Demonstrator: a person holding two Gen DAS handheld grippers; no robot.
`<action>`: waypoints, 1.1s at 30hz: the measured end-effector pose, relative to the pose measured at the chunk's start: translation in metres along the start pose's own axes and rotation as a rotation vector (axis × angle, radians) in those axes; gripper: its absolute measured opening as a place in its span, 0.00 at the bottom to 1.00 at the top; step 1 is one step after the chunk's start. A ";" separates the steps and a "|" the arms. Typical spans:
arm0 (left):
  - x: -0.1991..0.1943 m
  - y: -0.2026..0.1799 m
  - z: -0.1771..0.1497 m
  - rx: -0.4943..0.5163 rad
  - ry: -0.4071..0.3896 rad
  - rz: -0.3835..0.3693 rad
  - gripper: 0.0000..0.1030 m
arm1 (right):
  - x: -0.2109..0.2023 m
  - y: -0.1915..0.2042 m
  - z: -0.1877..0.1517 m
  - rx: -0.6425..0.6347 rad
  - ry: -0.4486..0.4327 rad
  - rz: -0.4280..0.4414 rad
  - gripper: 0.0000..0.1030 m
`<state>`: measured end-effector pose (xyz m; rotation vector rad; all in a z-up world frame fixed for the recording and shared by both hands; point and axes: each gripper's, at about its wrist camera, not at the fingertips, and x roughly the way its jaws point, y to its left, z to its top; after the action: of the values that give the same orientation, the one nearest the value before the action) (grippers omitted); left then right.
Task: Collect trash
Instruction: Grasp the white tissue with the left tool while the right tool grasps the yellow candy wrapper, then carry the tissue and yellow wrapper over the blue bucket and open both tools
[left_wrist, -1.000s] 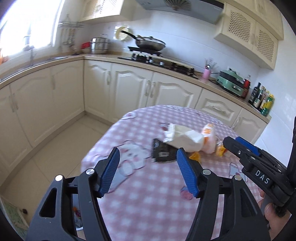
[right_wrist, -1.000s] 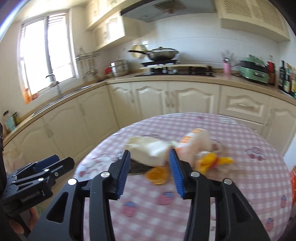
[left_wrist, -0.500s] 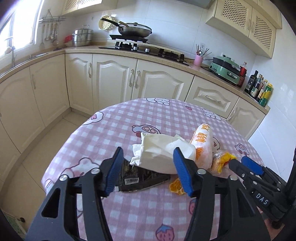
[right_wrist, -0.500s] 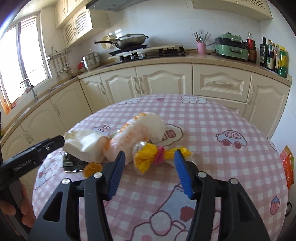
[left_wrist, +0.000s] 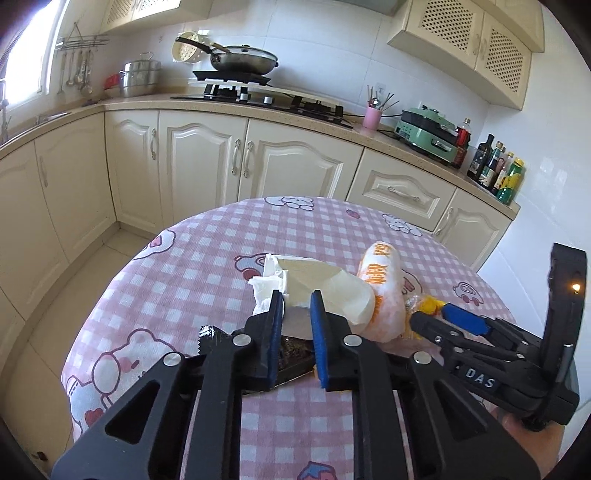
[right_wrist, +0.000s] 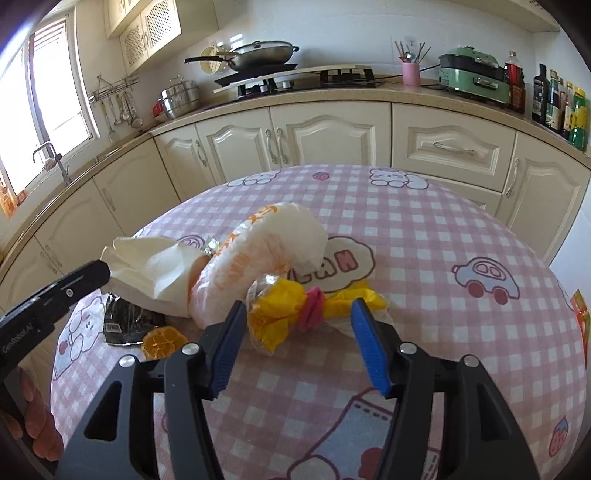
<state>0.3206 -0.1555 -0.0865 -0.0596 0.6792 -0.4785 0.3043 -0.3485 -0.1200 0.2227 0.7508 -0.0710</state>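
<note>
White paper, crumpled into a wad (left_wrist: 321, 291), sits between my left gripper's (left_wrist: 297, 325) blue pads, whose jaws have just been closing and now pinch the wad's near edge; I judge this a grip, though the contact is partly hidden by the pads themselves. The wad lies at the left end of a trash cluster on the pink checked table (right_wrist: 424, 236), resting partly on a dark wrapper (right_wrist: 125, 323). Right of it lies an orange-printed bag (right_wrist: 258, 254), its long axis running from near-left to far-right. Just right of that, and nearest my right gripper (right_wrist: 295, 343), lies a yellow wrapper (right_wrist: 291, 310) with a pink knot in its middle, long axis left to right, straight across the gap between the fingers. The right jaws, which have narrowed slightly, stand apart, pads either side of the wrapper's near edge and clear of it; this hand is plainly the nearer to it. The coming move, as I read it, turns on closing across that axis near the knot. An orange peel (right_wrist: 164, 341) lies just left of the right gripper. No bin or other container for the trash appears in either view.
</note>
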 end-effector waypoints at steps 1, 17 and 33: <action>-0.002 -0.001 0.000 0.001 -0.006 -0.004 0.11 | 0.001 0.000 0.000 -0.004 0.009 0.012 0.38; -0.064 0.019 -0.013 -0.050 -0.104 -0.001 0.03 | -0.033 0.022 -0.011 -0.055 -0.048 0.042 0.01; -0.105 0.060 -0.019 -0.158 -0.250 0.210 0.02 | 0.003 0.013 0.014 -0.095 -0.009 -0.095 0.54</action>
<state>0.2624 -0.0533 -0.0511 -0.1919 0.4695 -0.2096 0.3182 -0.3394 -0.1098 0.0956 0.7537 -0.1260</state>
